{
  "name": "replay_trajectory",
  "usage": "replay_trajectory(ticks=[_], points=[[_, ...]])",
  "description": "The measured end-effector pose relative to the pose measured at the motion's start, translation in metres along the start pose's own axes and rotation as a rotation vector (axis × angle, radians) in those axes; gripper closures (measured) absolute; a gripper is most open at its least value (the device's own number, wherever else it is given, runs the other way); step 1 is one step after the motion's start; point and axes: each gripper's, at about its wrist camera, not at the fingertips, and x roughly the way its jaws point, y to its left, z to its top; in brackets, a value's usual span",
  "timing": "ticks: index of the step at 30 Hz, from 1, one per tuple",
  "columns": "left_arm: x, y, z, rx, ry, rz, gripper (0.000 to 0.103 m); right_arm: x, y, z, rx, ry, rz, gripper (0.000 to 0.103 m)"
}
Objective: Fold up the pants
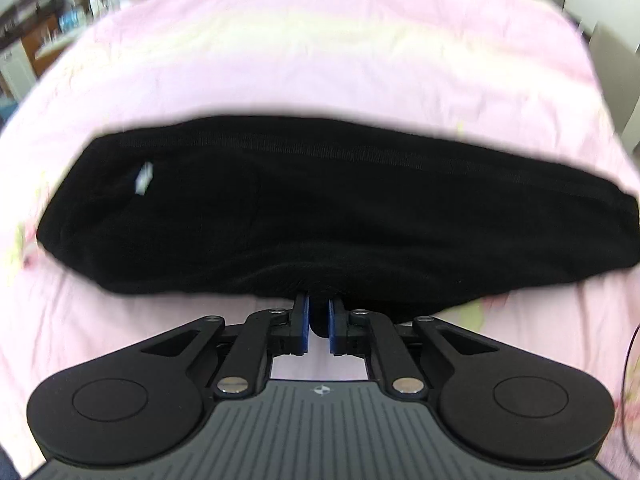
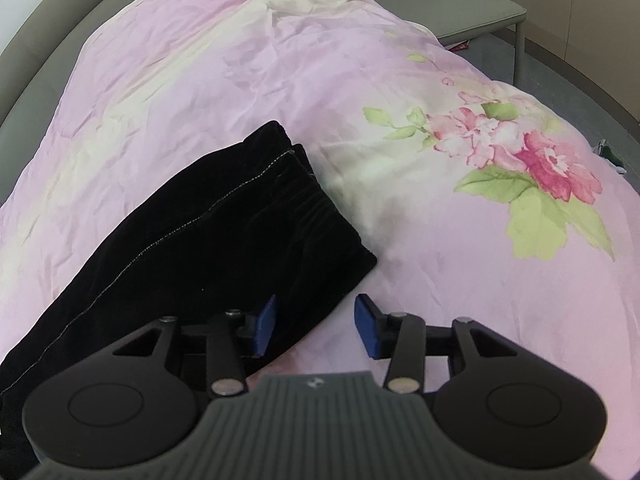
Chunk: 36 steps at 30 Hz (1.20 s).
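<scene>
The black pants point(image 1: 320, 208) lie folded in a long band across the pink bedspread point(image 1: 320, 60), with a small white tag near their left end. My left gripper point(image 1: 319, 308) is shut on a bunch of the pants' near edge, black cloth pinched between its blue pads. In the right wrist view the pants point(image 2: 224, 232) end in stacked hems with a pale stitched seam. My right gripper point(image 2: 316, 316) stands open at the near corner of that end. Its left finger hangs over the cloth and its right finger over the bedspread point(image 2: 400, 80), nothing pressed between them.
The bedspread has a pink flower print point(image 2: 532, 160) to the right of the pants. A grey bench point(image 2: 460, 12) stands beyond the bed's far right corner. Shelves and clutter point(image 1: 36, 20) show past the bed's far left edge. The left wrist view is blurred.
</scene>
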Motion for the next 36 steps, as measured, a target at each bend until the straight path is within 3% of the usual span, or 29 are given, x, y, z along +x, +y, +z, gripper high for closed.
replay_trajectory(ticks=[3,6,10,12,14,16,20,22,24,26,27,30,33,36], points=[[0.034,0.008,-0.019,-0.054,0.099,0.007,0.094,0.000,-0.001,0.001,0.001,0.003,-0.005,0.062],[0.054,0.005,-0.034,-0.050,0.119,0.033,0.094,-0.004,-0.002,0.002,-0.018,0.003,-0.008,0.062],[0.067,0.012,-0.038,-0.108,0.120,-0.005,0.092,-0.010,-0.005,0.000,-0.043,0.004,-0.002,0.062],[0.070,0.022,-0.037,-0.145,0.111,-0.039,0.085,-0.013,-0.012,0.001,-0.021,-0.009,0.017,0.062],[0.074,0.027,-0.037,-0.178,0.101,-0.056,0.059,-0.013,-0.024,0.003,0.056,-0.028,0.049,0.062],[0.080,0.025,-0.043,-0.196,0.100,-0.079,0.049,-0.008,-0.036,0.005,0.152,-0.031,0.075,0.062],[0.087,0.017,-0.050,-0.205,0.068,-0.067,0.047,0.011,-0.049,0.003,0.283,-0.016,0.137,0.062],[0.080,0.011,-0.055,-0.220,0.053,-0.072,0.047,0.023,-0.052,0.000,0.339,-0.009,0.178,0.062],[0.078,0.012,-0.057,-0.240,0.030,-0.073,0.054,0.037,-0.053,-0.004,0.389,-0.008,0.202,0.066],[0.079,0.010,-0.054,-0.264,0.017,-0.056,0.082,0.047,-0.051,-0.010,0.425,-0.040,0.202,0.067],[0.075,0.011,-0.053,-0.260,0.012,-0.044,0.088,0.048,-0.049,-0.012,0.433,-0.051,0.194,0.070],[0.052,0.015,-0.047,-0.235,-0.020,-0.048,0.091,0.034,-0.039,-0.003,0.410,-0.057,0.171,0.079],[0.013,0.016,-0.036,-0.196,-0.066,-0.059,0.092,-0.009,-0.027,0.019,0.354,-0.120,0.240,0.085],[-0.013,0.022,-0.025,-0.200,-0.047,-0.064,0.092,-0.052,-0.004,0.039,0.282,-0.164,0.227,0.086]])
